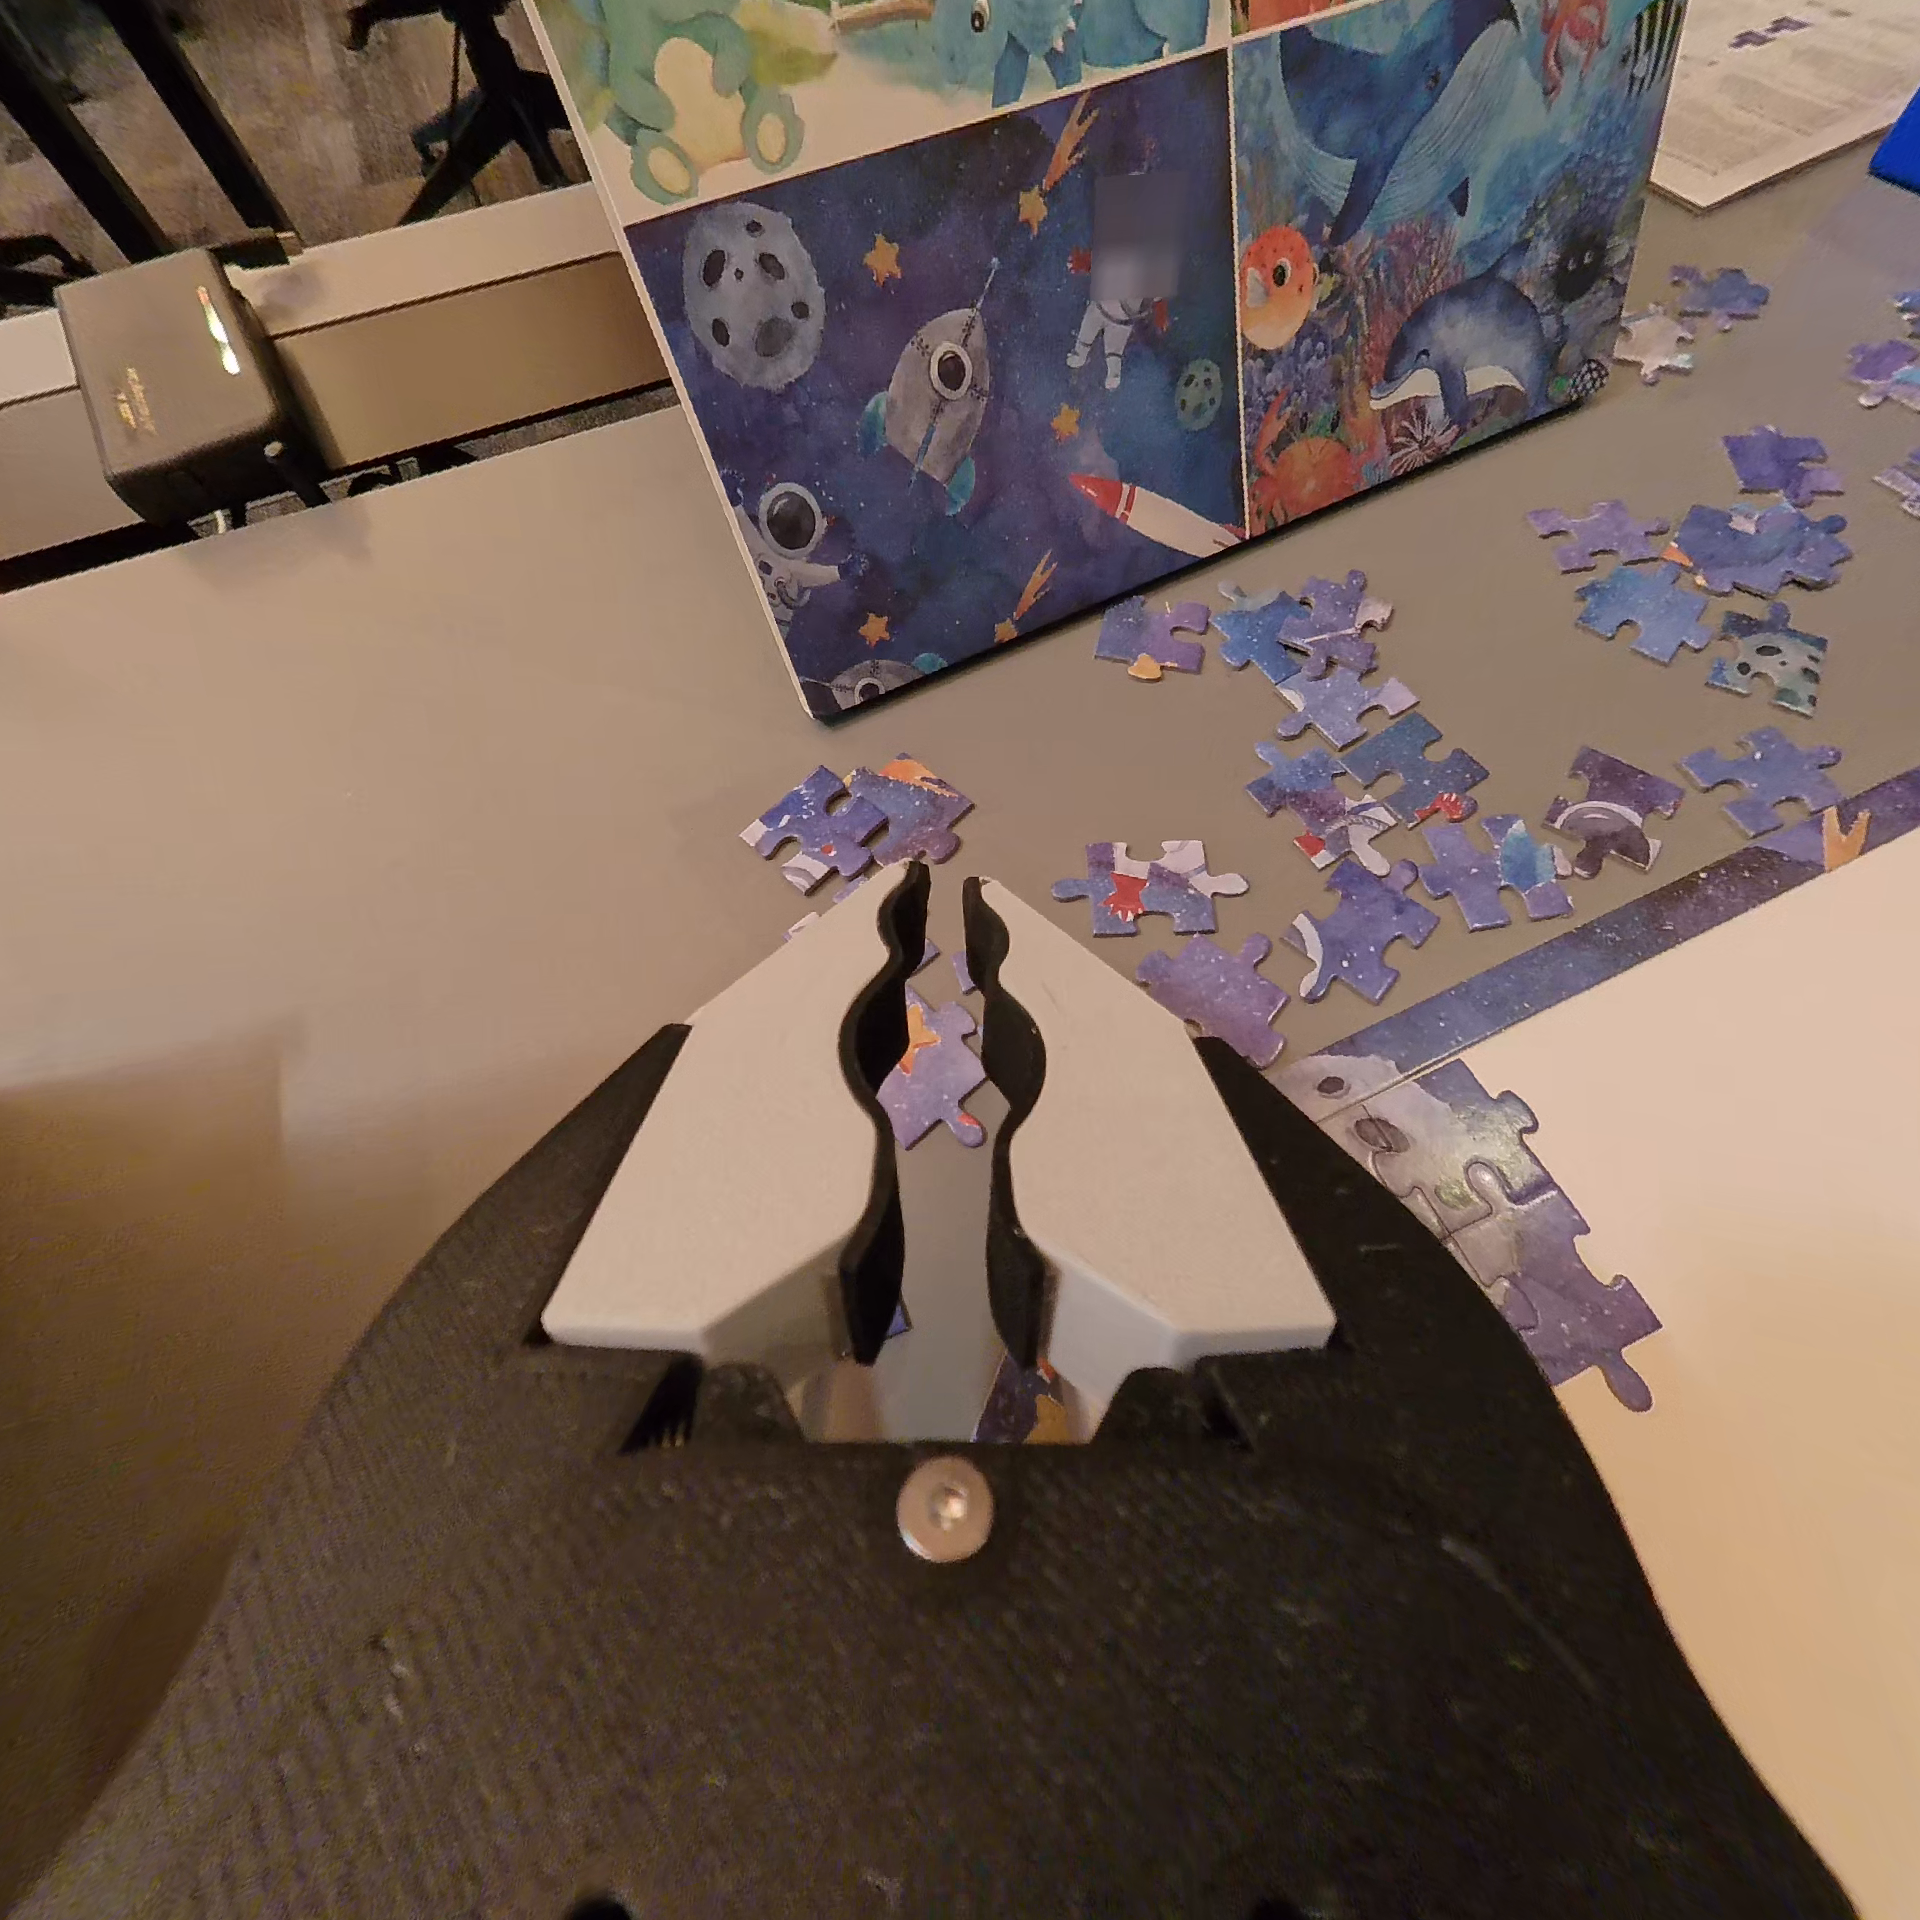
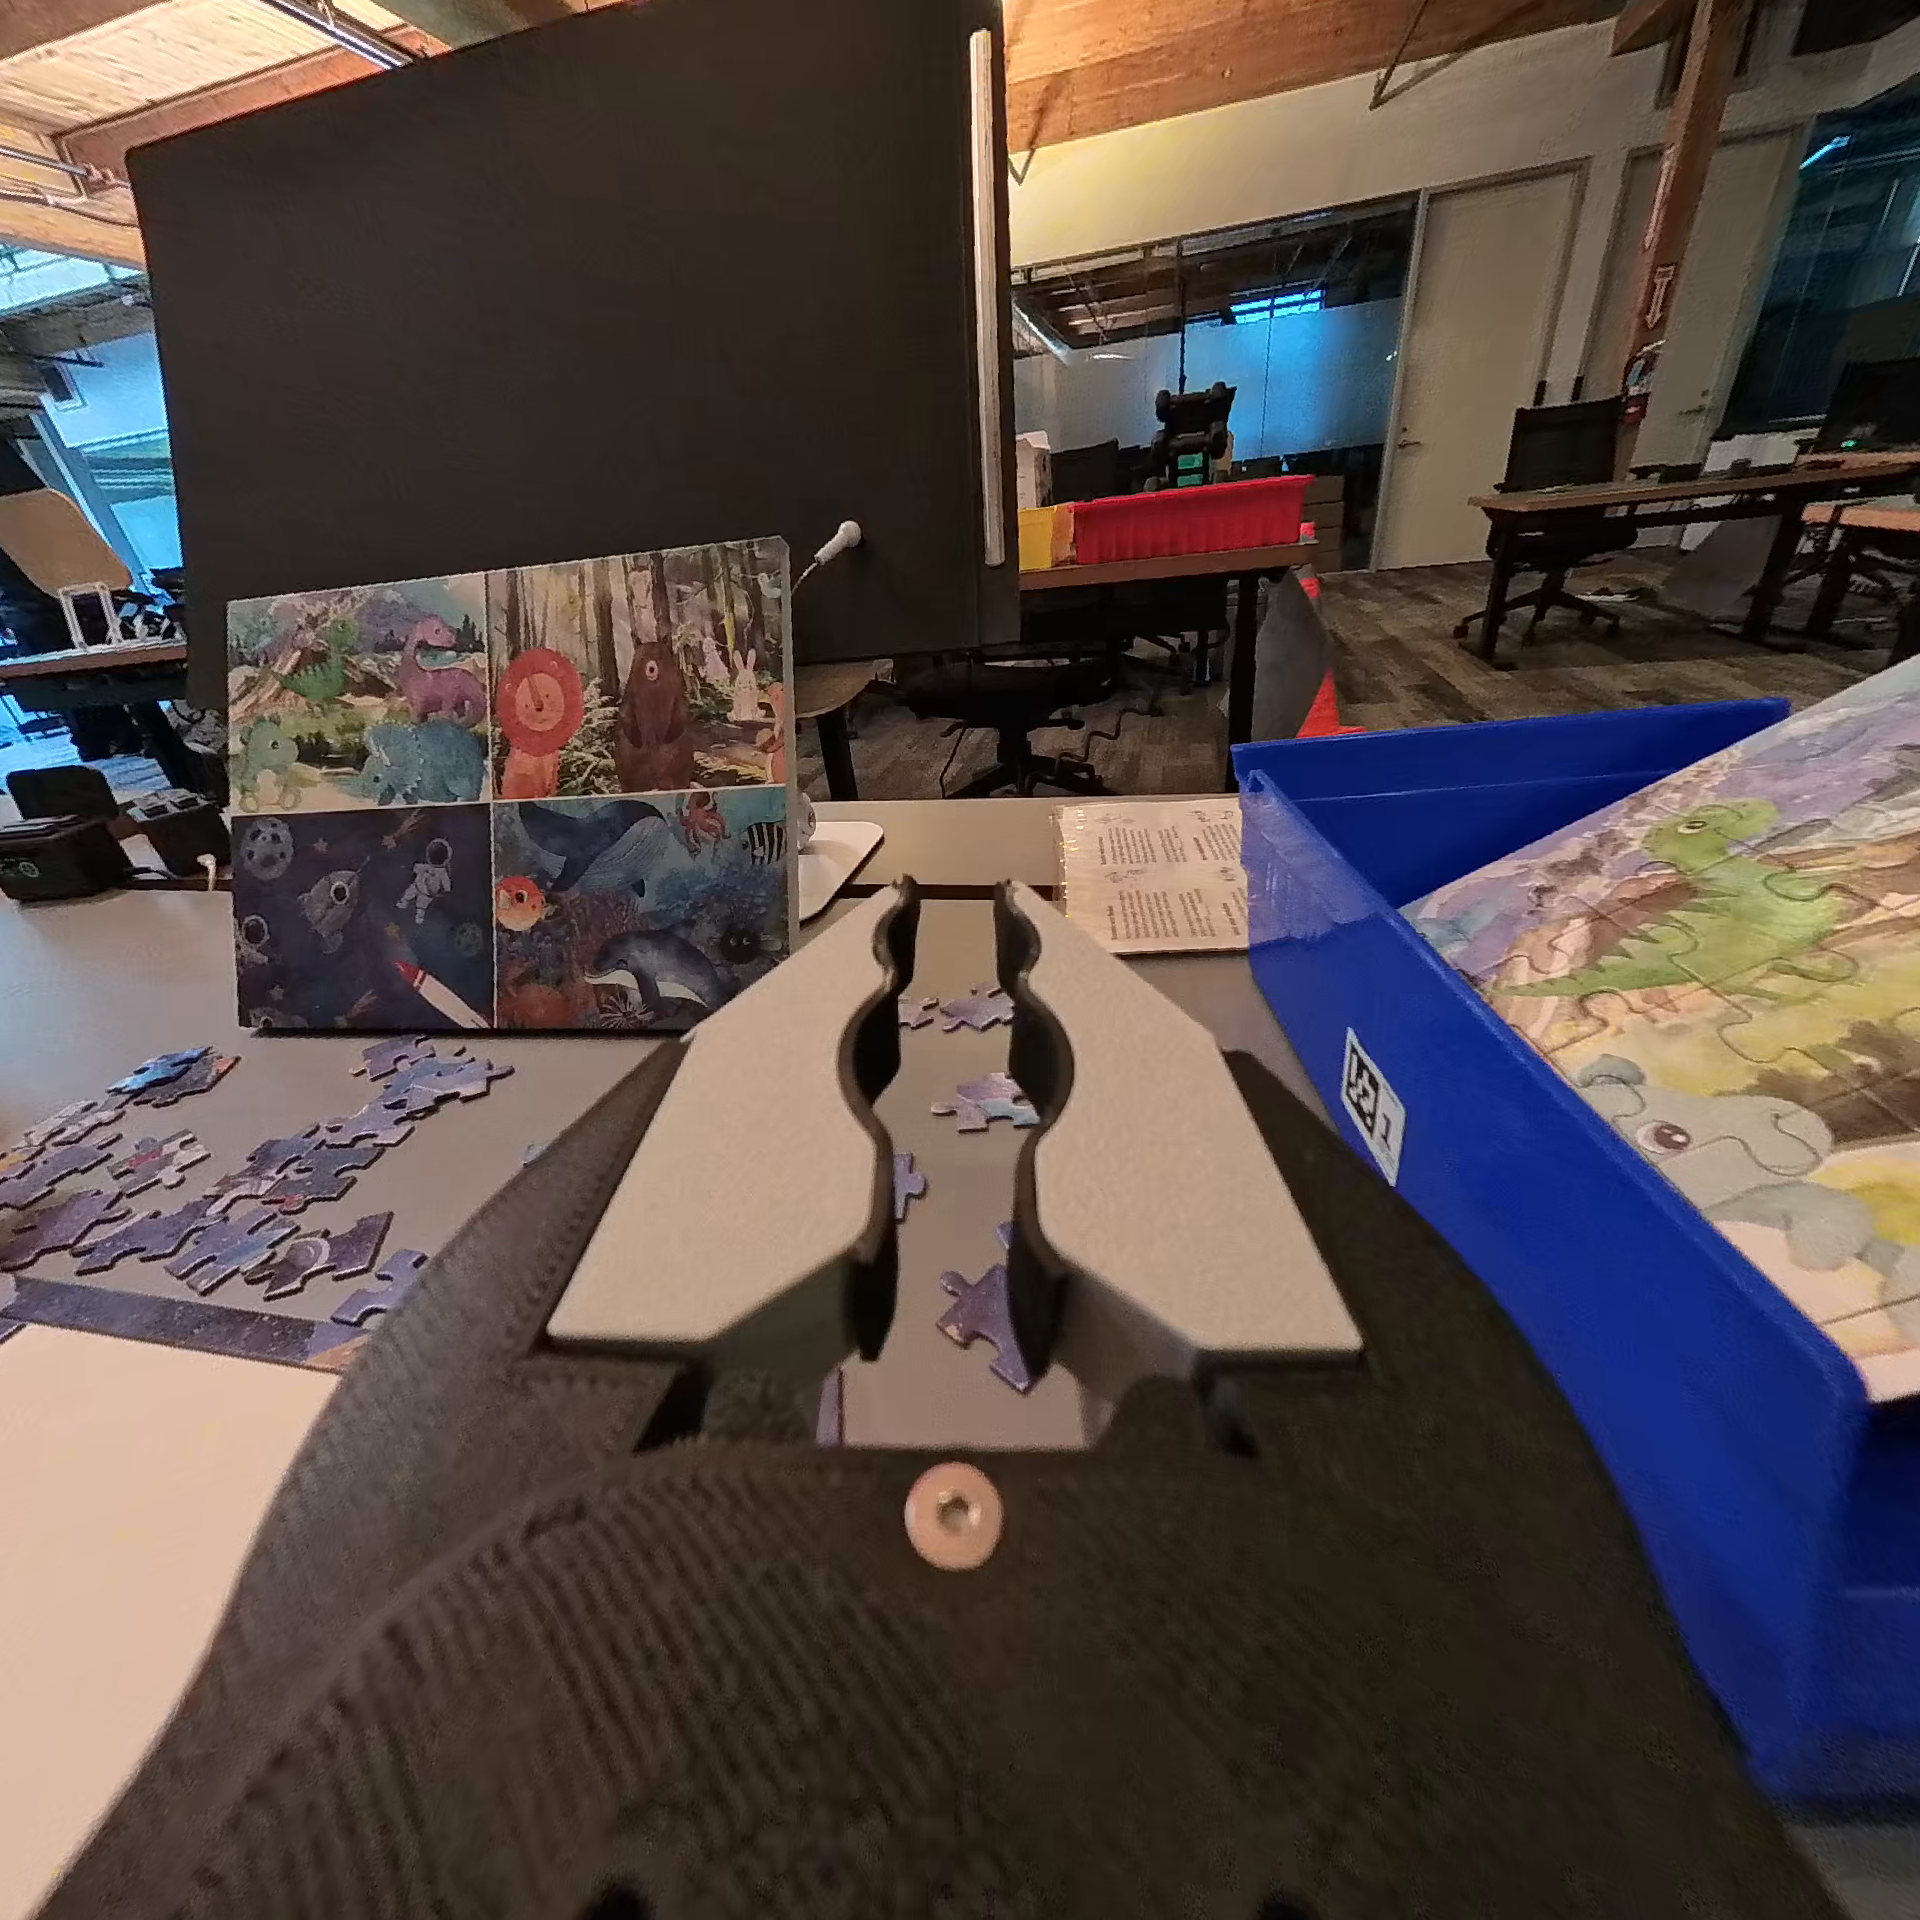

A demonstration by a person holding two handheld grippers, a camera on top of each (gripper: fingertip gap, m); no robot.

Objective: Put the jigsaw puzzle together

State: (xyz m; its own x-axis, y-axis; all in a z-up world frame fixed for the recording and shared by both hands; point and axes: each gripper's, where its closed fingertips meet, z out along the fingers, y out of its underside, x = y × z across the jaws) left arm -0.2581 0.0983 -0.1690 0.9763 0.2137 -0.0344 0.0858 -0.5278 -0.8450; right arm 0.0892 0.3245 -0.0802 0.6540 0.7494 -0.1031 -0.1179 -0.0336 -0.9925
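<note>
My left gripper (image 1: 943, 883) hovers low over the grey table (image 1: 416, 831), its fingers a narrow slit apart with nothing between them. A purple puzzle piece (image 1: 930, 1081) lies on the table under the slit. Two overlapping pieces (image 1: 852, 821) lie just past the tips. Several loose purple pieces (image 1: 1351, 707) spread to the right. A joined corner of puzzle (image 1: 1475, 1226) sits on a white board (image 1: 1714, 1143). My right gripper (image 2: 956, 894) is open and empty above the table, with loose pieces (image 2: 987, 1101) lying below its gap.
A puzzle box with four pictures (image 1: 1039, 364) stands upright behind the pieces and shows in the right wrist view (image 2: 509, 790). A blue bin (image 2: 1507, 1143) holding a dinosaur puzzle (image 2: 1714, 987) sits close on the right. A printed leaflet (image 2: 1153, 883) lies behind. A dark partition (image 2: 571, 343) stands at the back. Tip to tip, the grippers are about 45 cm apart.
</note>
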